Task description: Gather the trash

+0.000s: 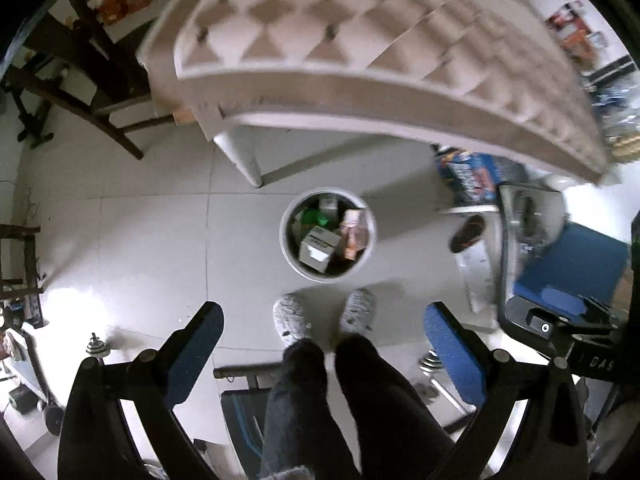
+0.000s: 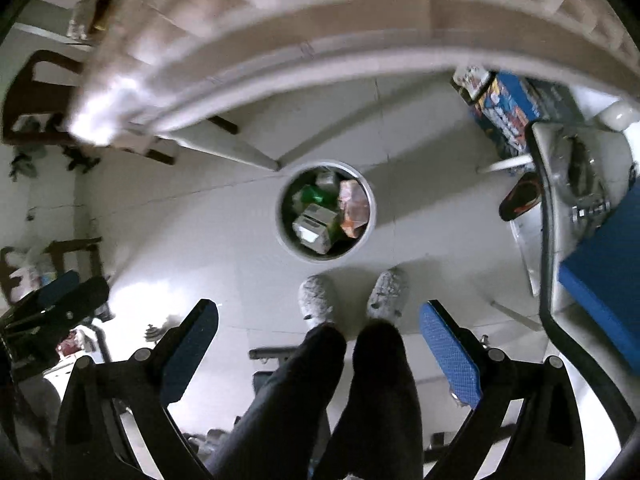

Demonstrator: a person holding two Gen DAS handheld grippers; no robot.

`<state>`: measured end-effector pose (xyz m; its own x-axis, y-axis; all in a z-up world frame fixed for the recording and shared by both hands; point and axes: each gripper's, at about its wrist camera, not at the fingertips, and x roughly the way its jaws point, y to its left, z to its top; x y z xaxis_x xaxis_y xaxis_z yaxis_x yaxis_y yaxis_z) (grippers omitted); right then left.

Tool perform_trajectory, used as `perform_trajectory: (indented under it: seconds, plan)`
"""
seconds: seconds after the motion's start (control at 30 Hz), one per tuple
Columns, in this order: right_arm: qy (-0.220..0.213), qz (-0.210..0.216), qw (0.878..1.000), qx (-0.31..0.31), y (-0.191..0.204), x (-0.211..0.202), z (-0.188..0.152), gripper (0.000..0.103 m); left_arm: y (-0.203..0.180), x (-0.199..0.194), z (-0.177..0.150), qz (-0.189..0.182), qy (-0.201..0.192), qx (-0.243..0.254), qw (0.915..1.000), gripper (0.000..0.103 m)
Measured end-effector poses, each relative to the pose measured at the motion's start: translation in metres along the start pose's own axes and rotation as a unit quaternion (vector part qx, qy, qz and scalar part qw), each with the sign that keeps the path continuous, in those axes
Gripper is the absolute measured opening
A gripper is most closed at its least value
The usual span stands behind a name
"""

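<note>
Both tools, left tool (image 1: 324,344) and right tool (image 2: 318,340), spread wide and holding nothing, above dark trousered legs (image 2: 340,400) and grey slippers (image 1: 290,318); beyond, on tiled floor (image 1: 140,240), round white bin (image 1: 366,254) filled with cartons and wrappers (image 2: 320,224), beside tufted bed (image 1: 360,40).

Floor (image 1: 140,240): pale glossy tiles with thin grout lines, a bright glare patch at the left of the left wrist view. Table (image 1: 360,40): large, covered in a tufted beige diamond pattern with a plain border, standing on a white tapered leg (image 1: 244,160). Dark wooden chair (image 1: 80,72) beyond the table's left end. Colourful boxes (image 1: 468,176) on the floor under the table's right side. One dark slipper (image 1: 468,234) lies nearby. Blue panel (image 2: 600,280) at the right edge. Dumbbell (image 1: 96,350) on the floor, lower left.
</note>
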<state>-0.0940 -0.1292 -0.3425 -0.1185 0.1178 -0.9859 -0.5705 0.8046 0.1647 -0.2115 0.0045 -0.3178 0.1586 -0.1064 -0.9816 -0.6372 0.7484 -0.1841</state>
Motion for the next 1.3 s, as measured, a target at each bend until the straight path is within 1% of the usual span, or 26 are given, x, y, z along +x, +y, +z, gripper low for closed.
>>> perform_trajectory:
  seconds: [0.07,0.13,0.27,0.43,0.53,0.6,0.7,0.83,1.07,1.3]
  plan:
    - [-0.002,0.016,1.0,-0.007,0.006,-0.043,-0.008,0.102,-0.006,-0.03,-0.003,-0.017,-0.003,0.004,0.9998,0.103]
    - [-0.005,0.033,0.999,-0.009,0.011,-0.077,-0.015,0.102,-0.013,-0.06,-0.006,-0.038,-0.009,0.009,0.9992,0.103]
    - [-0.021,0.063,0.998,-0.015,0.017,-0.146,-0.031,0.102,-0.025,-0.107,-0.014,-0.069,-0.029,0.02,0.997,0.103]
    - [-0.046,0.086,0.995,-0.026,0.024,-0.209,-0.049,0.102,-0.032,-0.155,-0.023,-0.103,-0.054,0.02,0.993,0.103]
    - [-0.057,0.109,0.992,-0.025,0.029,-0.24,-0.058,0.102,-0.035,-0.177,-0.029,-0.115,-0.068,0.022,0.9908,0.103]
    - [-0.066,0.114,0.991,-0.029,0.033,-0.259,-0.065,0.102,-0.035,-0.187,-0.031,-0.123,-0.072,0.023,0.9895,0.103]
    - [-0.073,0.125,0.989,-0.036,0.038,-0.278,-0.073,0.102,-0.035,-0.201,-0.035,-0.132,-0.081,0.024,0.9876,0.103]
    - [-0.078,0.13,0.987,-0.044,0.043,-0.294,-0.081,0.102,-0.038,-0.213,-0.038,-0.137,-0.091,0.029,0.986,0.103]
    - [-0.078,0.134,0.987,-0.047,0.045,-0.3,-0.086,0.102,-0.037,-0.222,-0.04,-0.146,-0.1,0.033,0.9837,0.103]
    - [-0.077,0.128,0.988,-0.05,0.046,-0.304,-0.087,0.103,-0.033,-0.222,-0.039,-0.148,-0.098,0.036,0.9834,0.103]
